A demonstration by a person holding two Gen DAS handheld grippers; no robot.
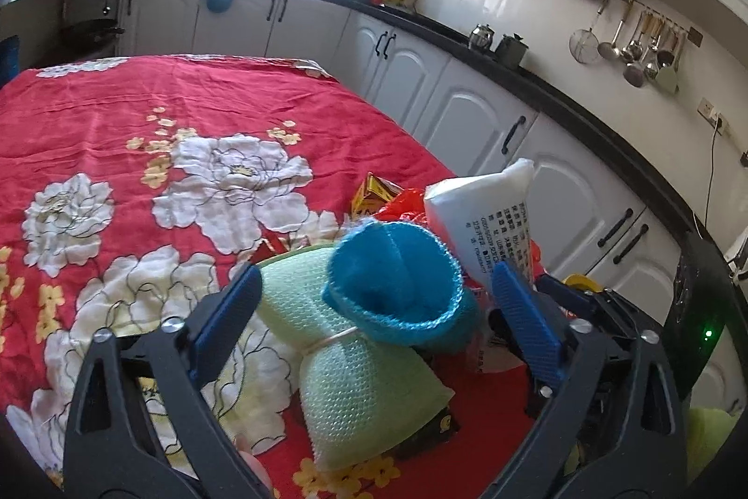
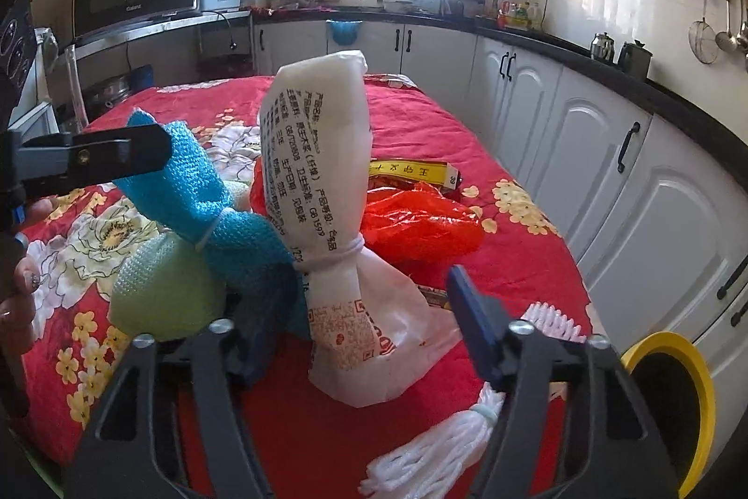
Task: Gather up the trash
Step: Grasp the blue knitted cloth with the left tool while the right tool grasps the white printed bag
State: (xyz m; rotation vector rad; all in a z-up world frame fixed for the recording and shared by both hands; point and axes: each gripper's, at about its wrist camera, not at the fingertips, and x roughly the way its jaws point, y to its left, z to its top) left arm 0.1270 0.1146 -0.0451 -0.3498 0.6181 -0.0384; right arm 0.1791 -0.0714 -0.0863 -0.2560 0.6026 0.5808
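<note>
Between the wide-spread right hand-held gripper (image 2: 362, 319) fingers, white bag (image 2: 322, 190) stands upright

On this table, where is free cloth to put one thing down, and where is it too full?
Free: the far and left part of the red floral tablecloth, beyond the green mesh bundle. Crowded: the near right corner, where the blue mesh bundle, white printed bag and red plastic bag lie together.

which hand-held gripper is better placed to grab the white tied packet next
Right. The right hand-held gripper is open with the white tied packet between its fingers; the left hand-held gripper brackets the blue mesh bundle.
</note>
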